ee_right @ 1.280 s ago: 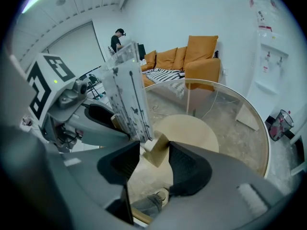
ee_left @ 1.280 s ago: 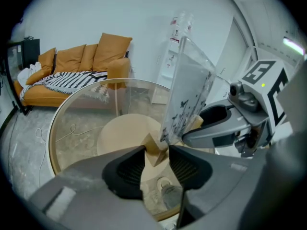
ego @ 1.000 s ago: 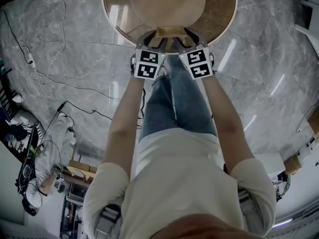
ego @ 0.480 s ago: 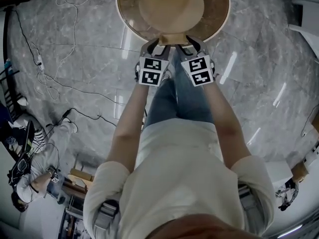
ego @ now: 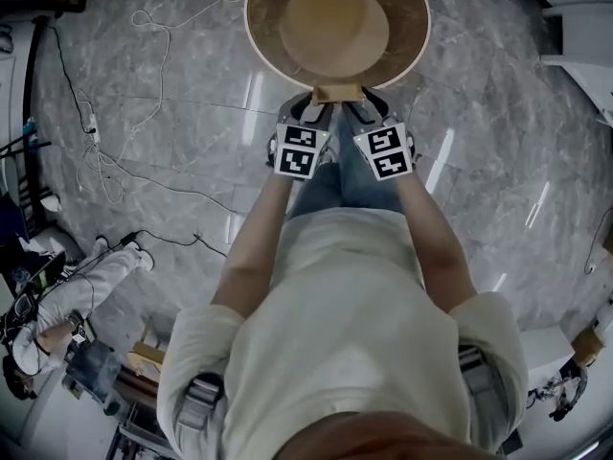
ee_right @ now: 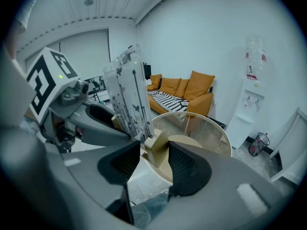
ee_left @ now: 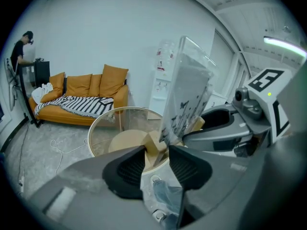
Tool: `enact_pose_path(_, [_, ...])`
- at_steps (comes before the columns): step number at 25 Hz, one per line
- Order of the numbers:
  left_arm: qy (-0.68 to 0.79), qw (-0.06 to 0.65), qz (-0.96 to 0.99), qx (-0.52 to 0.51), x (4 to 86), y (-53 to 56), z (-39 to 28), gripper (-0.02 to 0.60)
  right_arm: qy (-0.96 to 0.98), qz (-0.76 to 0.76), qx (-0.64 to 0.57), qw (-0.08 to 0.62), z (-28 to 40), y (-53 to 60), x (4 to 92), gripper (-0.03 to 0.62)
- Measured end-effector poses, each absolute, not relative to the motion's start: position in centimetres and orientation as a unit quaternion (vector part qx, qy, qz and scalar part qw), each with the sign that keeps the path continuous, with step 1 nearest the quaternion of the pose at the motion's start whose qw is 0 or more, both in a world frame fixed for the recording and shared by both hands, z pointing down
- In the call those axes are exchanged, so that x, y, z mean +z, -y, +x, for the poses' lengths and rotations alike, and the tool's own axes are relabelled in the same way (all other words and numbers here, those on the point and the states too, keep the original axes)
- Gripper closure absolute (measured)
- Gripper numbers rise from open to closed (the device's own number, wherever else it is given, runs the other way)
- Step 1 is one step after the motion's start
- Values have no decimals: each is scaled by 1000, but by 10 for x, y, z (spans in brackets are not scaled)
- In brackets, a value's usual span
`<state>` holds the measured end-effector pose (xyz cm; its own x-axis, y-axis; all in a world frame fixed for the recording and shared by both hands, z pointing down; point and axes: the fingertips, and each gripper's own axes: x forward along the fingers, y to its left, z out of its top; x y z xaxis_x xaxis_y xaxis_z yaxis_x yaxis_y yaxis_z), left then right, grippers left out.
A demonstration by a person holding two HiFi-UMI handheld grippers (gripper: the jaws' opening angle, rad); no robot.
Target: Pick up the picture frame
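Clamping the picture frame (ee_left: 187, 90), left gripper (ee_left: 156, 153) and right gripper (ee_right: 154, 150) show pane unseen overhead.

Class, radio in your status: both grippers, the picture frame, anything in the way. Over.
Left gripper and right gripper both shut on picture frame, at its wooden base. Frame upright, in the air before round table. Nothing in the way.

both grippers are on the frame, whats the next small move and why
Probably raise it slightly, level, grippers shut. The left gripper and right gripper each clamp the picture frame by its wooden base, its clear panel stands upright, and it hangs right by the glass table, where a dip could knock it.
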<state>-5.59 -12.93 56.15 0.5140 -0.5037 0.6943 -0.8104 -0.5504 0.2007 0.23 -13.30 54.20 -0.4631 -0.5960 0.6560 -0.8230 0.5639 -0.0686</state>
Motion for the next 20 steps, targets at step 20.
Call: enact_pose_path(20, [412, 226, 843, 260, 455, 79, -67, 423, 855, 432, 158, 240, -7, 79, 443, 413])
